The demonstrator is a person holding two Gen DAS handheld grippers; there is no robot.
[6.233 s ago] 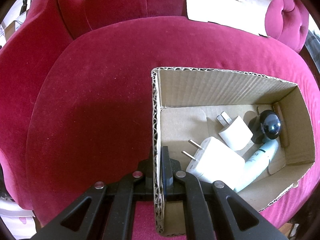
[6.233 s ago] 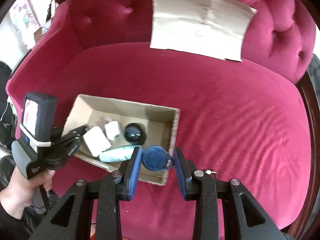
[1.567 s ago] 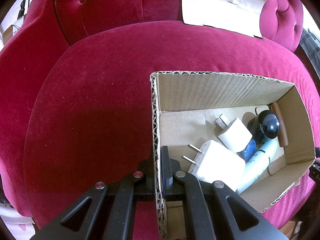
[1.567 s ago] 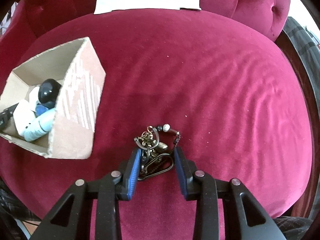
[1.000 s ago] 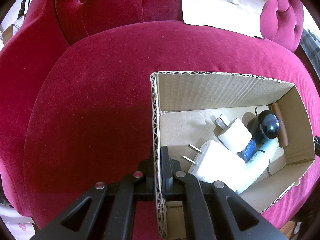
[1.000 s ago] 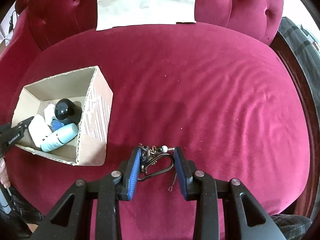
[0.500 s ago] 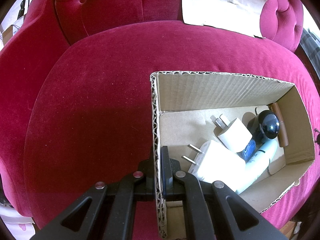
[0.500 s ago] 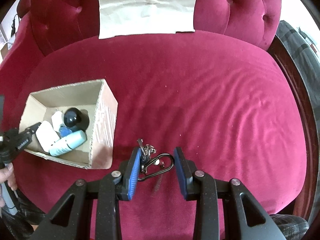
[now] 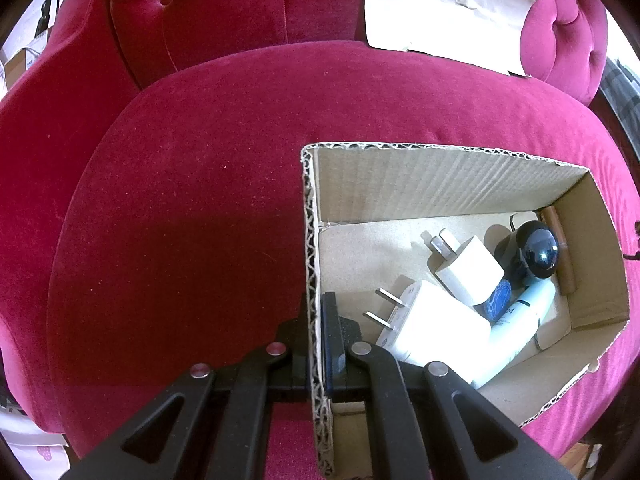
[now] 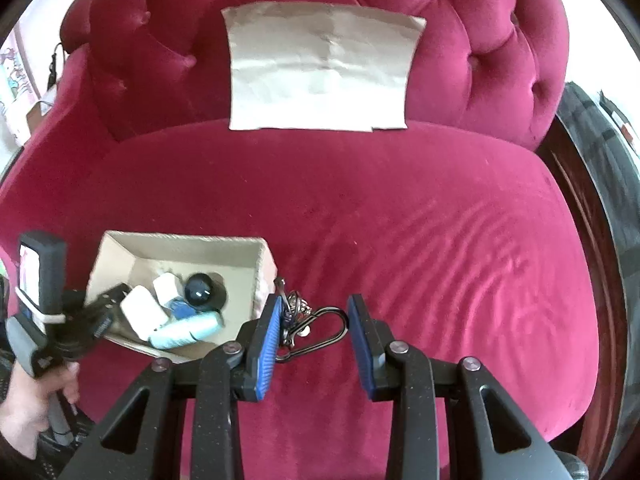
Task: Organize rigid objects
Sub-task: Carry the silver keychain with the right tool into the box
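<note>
A crimson velvet armchair [image 10: 400,208] fills both views, its tufted back rising behind the seat cushion; a creased sheet of pale cardboard [image 10: 320,68] leans against that back, well beyond the cardboard box [image 9: 440,172]; the box sits on the seat, open-topped, toward the chair's left arm in the right wrist view; inside the box, nearest the clamped wall, lies a large white charger [image 9: 436,328] with two flat prongs pointing toward that wall; just past it, deeper in the box, rests a smaller white plug [image 9: 468,268]; a pale blue tube [image 9: 516,328] lies along the charger's far side, touching it; a glossy black ball [image 9: 538,250] sits near the box's far end wall; a blue disc [image 9: 498,296] peeks out between the small plug and the tube; the left gripper [image 9: 316,344] is pinched tight on the box's near wall, one finger outside and one inside; the right gripper [image 10: 314,330] hangs just beside the box's outer wall, above the seat, its blue pads [image 10: 266,336] set apart with a metal key ring and carabiner [image 10: 310,326] between them, the keys against the left pad; whether the far pad touches the carabiner loop I cannot tell.
</note>
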